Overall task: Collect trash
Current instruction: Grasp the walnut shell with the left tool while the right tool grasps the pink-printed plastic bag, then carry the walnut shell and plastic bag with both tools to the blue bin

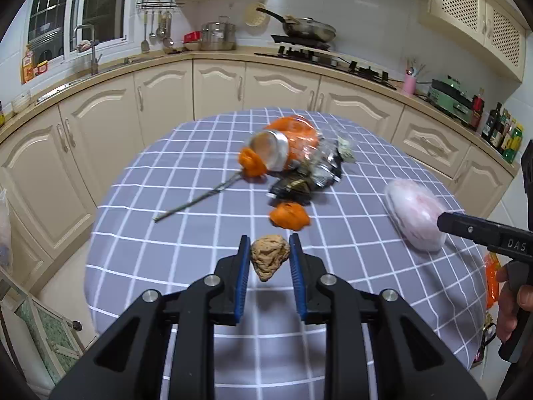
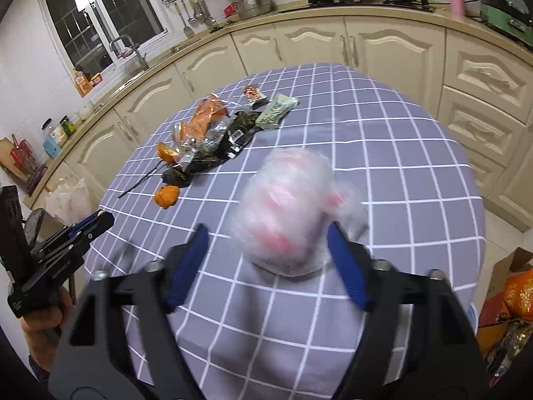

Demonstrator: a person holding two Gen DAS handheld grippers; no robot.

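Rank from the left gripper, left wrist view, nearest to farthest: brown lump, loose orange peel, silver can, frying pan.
1. Brown lump, between the left gripper fingers.
2. Loose orange peel, just beyond, slightly right.
3. Silver can, on its side in the trash pile, mid-table.
4. Frying pan, on the stove at the back.
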